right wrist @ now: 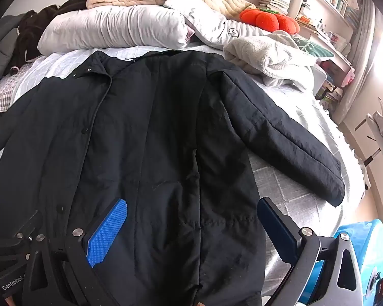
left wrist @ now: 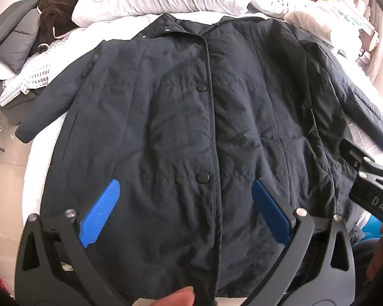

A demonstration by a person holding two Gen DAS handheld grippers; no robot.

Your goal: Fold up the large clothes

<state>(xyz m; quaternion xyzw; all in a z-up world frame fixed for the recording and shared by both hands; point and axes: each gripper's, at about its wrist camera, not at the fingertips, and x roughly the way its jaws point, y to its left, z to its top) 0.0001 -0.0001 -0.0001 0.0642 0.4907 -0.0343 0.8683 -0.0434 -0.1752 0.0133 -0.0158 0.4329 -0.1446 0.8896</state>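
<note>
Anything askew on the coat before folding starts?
Nothing stands out. The dark coat lies flat, front up and snapped shut, both sleeves spread sideways on the bed. Left gripper and right gripper are open above its hem.

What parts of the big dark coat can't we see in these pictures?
- Coat bottom hem: both views, hidden behind the left hand-held gripper and right hand-held gripper, cut by the lower edge.
- Left sleeve: right wrist view, cut by the left edge.
- Right cuff: left wrist view, hidden behind the other gripper's body.
</note>
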